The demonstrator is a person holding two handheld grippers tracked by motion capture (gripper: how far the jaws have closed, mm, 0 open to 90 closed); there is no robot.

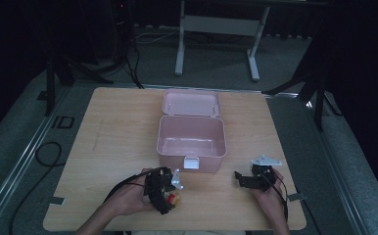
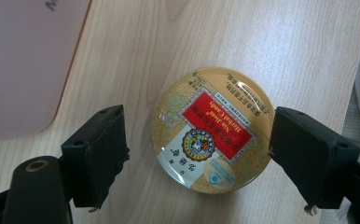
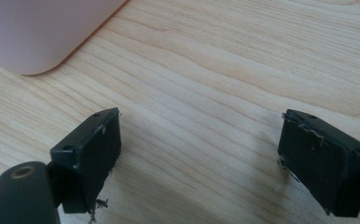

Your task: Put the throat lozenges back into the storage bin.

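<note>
We hover our left gripper (image 2: 197, 154), fingers spread and gripping nothing, around the round gold candy tin (image 2: 213, 130) lying flat on the tabletop (image 2: 271, 42); our right gripper (image 3: 199, 158) waits open and empty beside the open pink plastic box (image 1: 192, 137) meant to receive it.

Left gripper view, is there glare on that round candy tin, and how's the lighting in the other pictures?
Left gripper view: bright and sharp, with curved white glare streaks on the candy tin along its top and lower rim; the label stays readable. High view: dim overall, dark surroundings, the table and pink box moderately lit and a little soft. Right gripper view: evenly lit wood grain, soft shadow beneath the claw.
</note>
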